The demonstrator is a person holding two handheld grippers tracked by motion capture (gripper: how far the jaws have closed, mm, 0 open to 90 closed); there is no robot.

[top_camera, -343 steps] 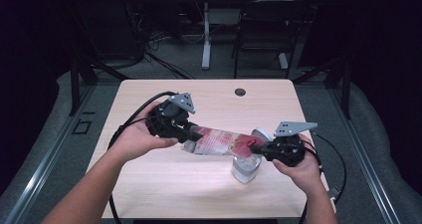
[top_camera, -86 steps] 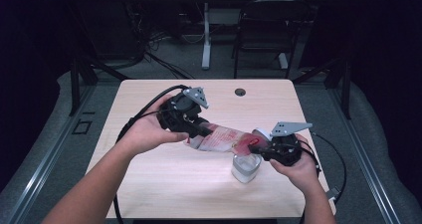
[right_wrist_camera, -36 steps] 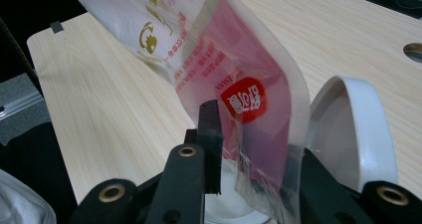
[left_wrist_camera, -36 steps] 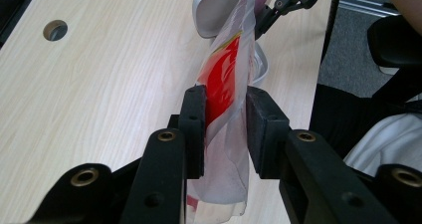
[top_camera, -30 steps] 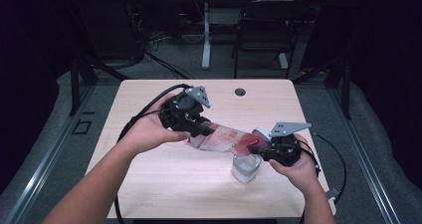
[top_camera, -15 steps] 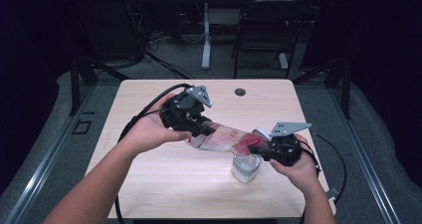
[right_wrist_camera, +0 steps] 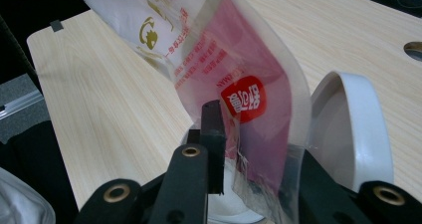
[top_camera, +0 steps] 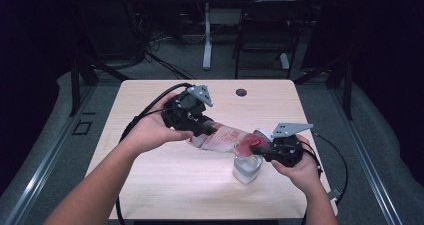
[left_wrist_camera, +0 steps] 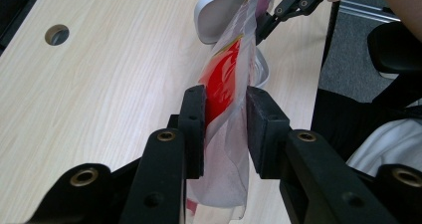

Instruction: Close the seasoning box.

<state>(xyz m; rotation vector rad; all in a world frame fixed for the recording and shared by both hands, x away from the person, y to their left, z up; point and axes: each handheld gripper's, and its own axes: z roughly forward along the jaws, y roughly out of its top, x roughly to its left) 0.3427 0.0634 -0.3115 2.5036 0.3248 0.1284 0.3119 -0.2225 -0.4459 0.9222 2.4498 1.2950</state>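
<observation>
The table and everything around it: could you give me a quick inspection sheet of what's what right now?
Surface: pale wooden table with a round cable hole.
Job's things: red-printed clear plastic bag stretched over an open white lidded container.
Clutter: nothing seen.
Grippers: left gripper clamps the bag's upper end; right gripper has just been closing its jaws on the lower end above the container.
Cables: black cable trails from the left gripper.
Surroundings: dark room, chair behind the table.
</observation>
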